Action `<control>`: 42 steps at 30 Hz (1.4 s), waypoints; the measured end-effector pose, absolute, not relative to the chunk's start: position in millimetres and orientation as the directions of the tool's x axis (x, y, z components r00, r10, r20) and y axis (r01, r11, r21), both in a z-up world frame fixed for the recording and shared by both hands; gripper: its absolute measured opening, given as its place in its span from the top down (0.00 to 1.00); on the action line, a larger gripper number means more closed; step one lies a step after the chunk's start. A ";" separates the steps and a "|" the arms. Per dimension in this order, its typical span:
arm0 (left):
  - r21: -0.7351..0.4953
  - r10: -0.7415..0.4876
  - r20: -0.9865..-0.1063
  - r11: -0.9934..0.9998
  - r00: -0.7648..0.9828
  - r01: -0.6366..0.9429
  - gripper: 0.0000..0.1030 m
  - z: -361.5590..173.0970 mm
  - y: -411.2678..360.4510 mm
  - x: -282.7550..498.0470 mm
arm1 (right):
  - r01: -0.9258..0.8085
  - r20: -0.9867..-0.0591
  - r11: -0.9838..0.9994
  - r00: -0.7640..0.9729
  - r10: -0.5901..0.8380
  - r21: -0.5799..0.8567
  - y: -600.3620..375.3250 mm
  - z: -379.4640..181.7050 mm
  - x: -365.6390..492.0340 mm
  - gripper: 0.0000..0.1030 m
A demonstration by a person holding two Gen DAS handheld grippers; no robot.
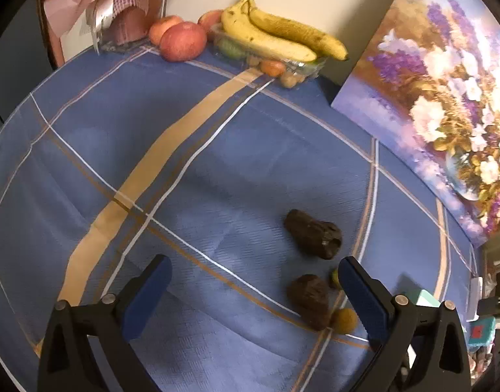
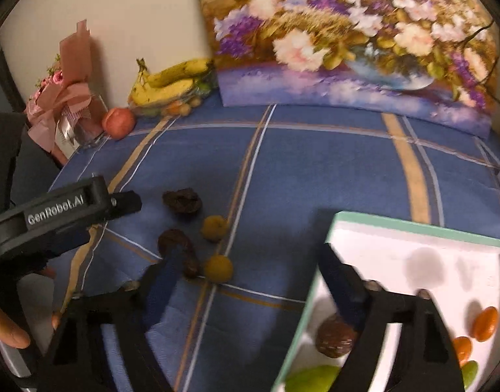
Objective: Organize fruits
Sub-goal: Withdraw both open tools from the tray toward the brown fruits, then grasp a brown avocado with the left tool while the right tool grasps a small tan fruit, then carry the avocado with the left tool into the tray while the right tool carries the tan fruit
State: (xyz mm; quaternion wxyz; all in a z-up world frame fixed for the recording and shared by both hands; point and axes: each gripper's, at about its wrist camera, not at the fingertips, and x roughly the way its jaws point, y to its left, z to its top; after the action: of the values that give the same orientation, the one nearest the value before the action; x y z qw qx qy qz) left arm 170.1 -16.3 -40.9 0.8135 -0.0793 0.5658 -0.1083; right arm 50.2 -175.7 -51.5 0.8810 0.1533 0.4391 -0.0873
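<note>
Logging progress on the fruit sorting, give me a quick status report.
Both tongs, left and right, open, empty. Two dark fruits and two yellow fruits loose on cloth. White box partly filled. Nothing blocking.

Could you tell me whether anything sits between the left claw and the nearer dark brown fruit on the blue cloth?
Nothing visible does. The left claw stands open over bare tablecloth, and the nearer dark brown fruit lies just inside its right finger, touching a small yellow fruit on its far side.
</note>
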 end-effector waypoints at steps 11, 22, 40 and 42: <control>-0.260 -0.266 -0.924 0.964 0.275 0.060 0.11 -63.5 -11.4 177.2 | 0.236 -0.845 0.945 0.531 0.069 0.226 -155.4 -81.1 72.6 0.64; -0.353 -0.358 -0.908 0.934 0.217 0.062 0.27 -70.3 -22.0 172.3 | 0.281 -0.844 0.921 0.530 0.085 0.269 -164.6 -85.0 66.6 0.75; -0.434 -0.452 -0.876 0.891 0.169 0.132 0.70 -65.7 -54.6 154.5 | 0.319 -0.818 0.906 0.573 0.049 0.278 -193.4 -57.2 47.2 0.75; -0.441 -0.461 -0.868 0.887 0.185 0.139 0.70 -58.0 -55.0 153.6 | 0.322 -0.812 0.904 0.581 0.045 0.280 -195.8 -52.8 45.7 0.75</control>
State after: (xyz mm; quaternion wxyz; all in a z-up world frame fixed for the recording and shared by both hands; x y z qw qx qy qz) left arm 153.6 -55.0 -58.0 0.7583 -0.1324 0.6069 -0.1977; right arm 45.7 -195.8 -52.8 0.8656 0.2036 0.4504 -0.0800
